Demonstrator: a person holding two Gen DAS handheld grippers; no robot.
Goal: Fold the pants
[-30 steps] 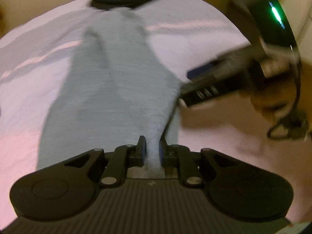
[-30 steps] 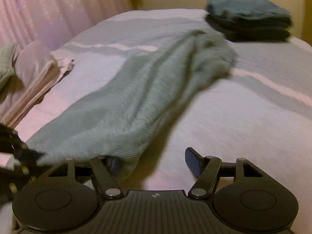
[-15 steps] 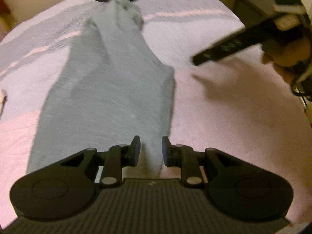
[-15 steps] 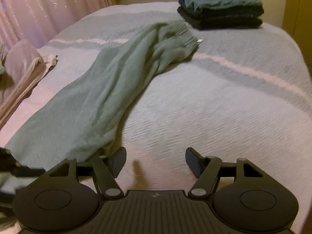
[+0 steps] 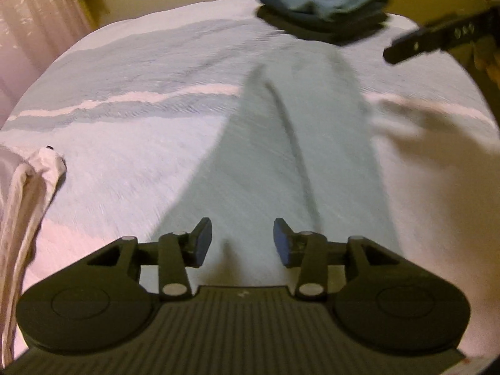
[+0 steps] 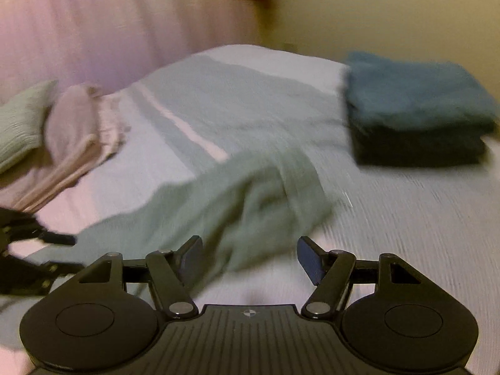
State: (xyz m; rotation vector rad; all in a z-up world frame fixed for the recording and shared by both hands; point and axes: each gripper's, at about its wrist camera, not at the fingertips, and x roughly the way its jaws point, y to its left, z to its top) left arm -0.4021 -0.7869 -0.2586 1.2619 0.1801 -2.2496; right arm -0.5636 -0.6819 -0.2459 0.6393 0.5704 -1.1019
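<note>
Pants (image 5: pixel 281 162): pale green, lying lengthwise on the bed (image 5: pixel 131 143). In my left view they run from just under the gripper toward the far end, narrowing as they go, with a long crease down the middle. In my right view (image 6: pixel 250 206) the far end is bunched in soft folds. Both views are blurred.

Left gripper (image 5: pixel 242 243): mine, released. Its jaws have just been opening; they stand apart above the near end of the pants, the pads pressing on nothing. Cloth shows in the gap below them, not gripped.

Right gripper (image 6: pixel 250 257): mine, released, jaws wide apart. It hangs over the bunched end of the pants and the bare cover beside it, holding nothing. In the left view one dark finger (image 5: pixel 437 42) of it shows at the upper right, off the cloth.

Bed: cover pale blue with a white stripe (image 5: pixel 140 98) across it and a grey-green band beyond. The pants lie across the stripe.

Stack (image 6: pixel 415 109): folded clothes, teal on top, darker below, at the far end of the bed, just beyond the pants' far end. Whether they touch I cannot tell.

Pale clothes (image 6: pixel 81 137): heaped loosely at the left edge of the bed, well apart from the pants.

Green cloth (image 6: pixel 18 125): ribbed, beside that heap.

Curtain (image 6: pixel 109 31): pink, behind the bed.
</note>
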